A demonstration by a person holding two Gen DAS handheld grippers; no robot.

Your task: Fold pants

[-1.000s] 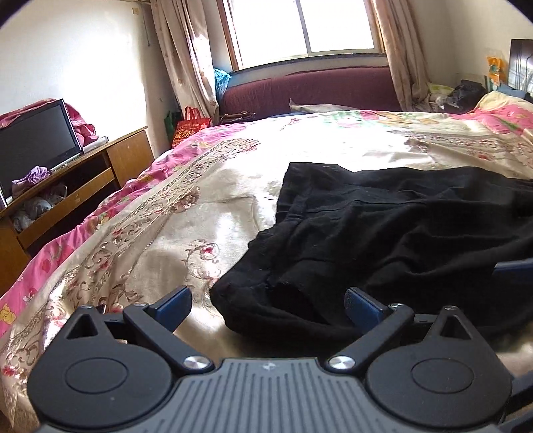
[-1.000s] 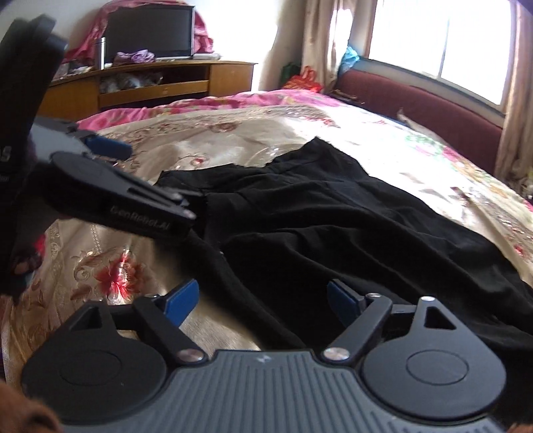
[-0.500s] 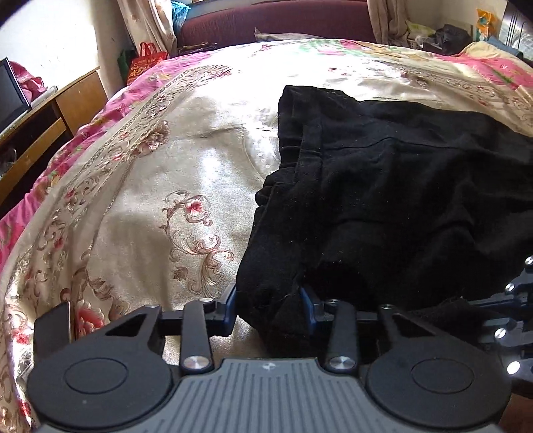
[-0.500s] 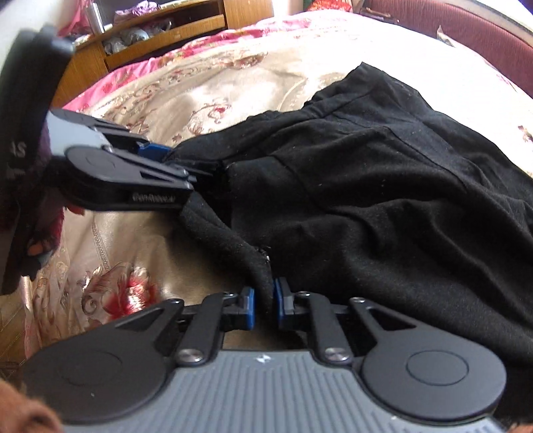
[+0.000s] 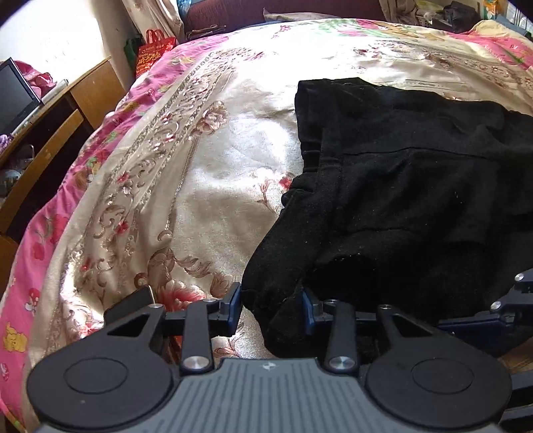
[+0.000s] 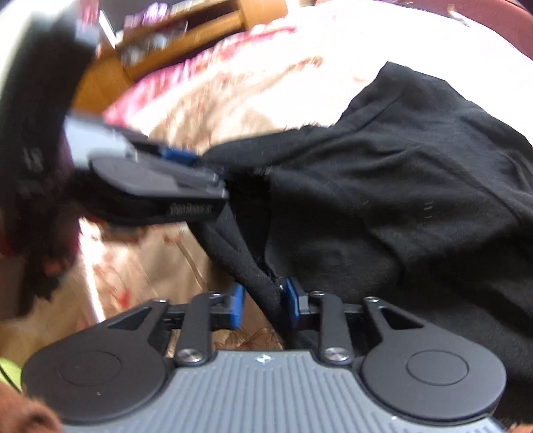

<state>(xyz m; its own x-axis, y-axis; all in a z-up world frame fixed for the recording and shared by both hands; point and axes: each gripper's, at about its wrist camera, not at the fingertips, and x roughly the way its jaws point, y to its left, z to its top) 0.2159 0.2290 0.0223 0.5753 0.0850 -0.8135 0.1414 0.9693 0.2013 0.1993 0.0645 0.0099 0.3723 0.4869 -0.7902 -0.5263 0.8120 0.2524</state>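
Note:
Black pants (image 5: 416, 183) lie spread on the floral bed cover (image 5: 200, 166), waistband end nearest me. My left gripper (image 5: 270, 309) is shut on a bunched fold of the waistband edge, which fills the gap between its blue pads. In the blurred right wrist view my right gripper (image 6: 263, 306) has a taut band of the pants (image 6: 399, 183) between its pads. Its jaws are opening, and the cloth is still caught there. That band runs up to the left gripper (image 6: 213, 173), which grips the same edge just to the left.
A wooden cabinet (image 5: 66, 110) with a TV (image 5: 13, 93) stands left of the bed. A red bag (image 5: 155, 50) and a maroon sofa (image 5: 299, 13) sit beyond the bed's far end. A brown sleeve (image 6: 20, 413) shows at the lower left of the right wrist view.
Both grippers went from wide open to closed on the pants' near edge. The edge is now bunched and pulled taut between them. The right gripper's pads stand wider than half a second ago.

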